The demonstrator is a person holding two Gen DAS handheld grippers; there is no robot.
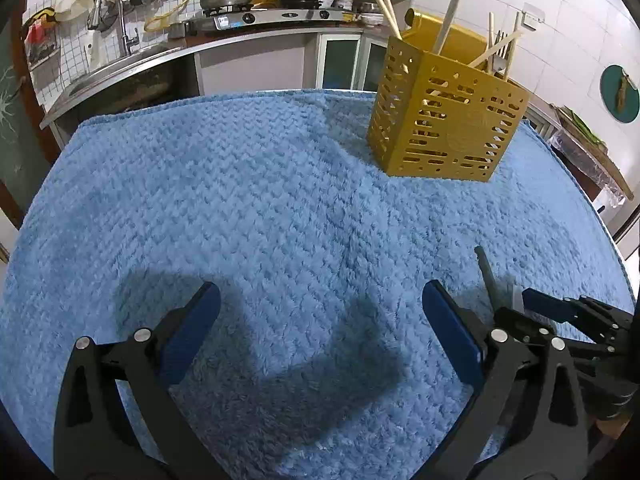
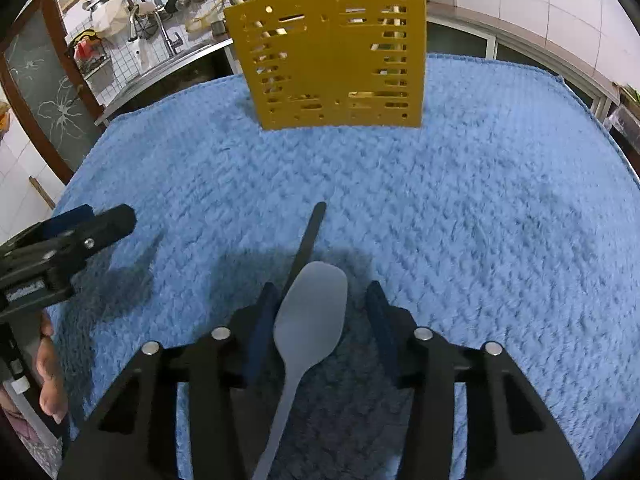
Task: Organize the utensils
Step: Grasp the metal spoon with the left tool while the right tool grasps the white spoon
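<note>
- Two claws hang over the blue towel; left claw spread, empty.
- Right claw spread, its pads not pressing the grey spoon between them.
- Dark utensil lies just beyond the spoon.
- Yellow holder with chopsticks stands well beyond the spoon.

Open towel before yellow holder

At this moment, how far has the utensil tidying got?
Done: several wooden utensils already stand in the yellow holder. In hand: the right hand-held gripper straddles a grey spoon and a dark utensil on the blue towel, not yet clamped. Left: lifting both into the holder. The left hand-held gripper is open, empty.
</note>
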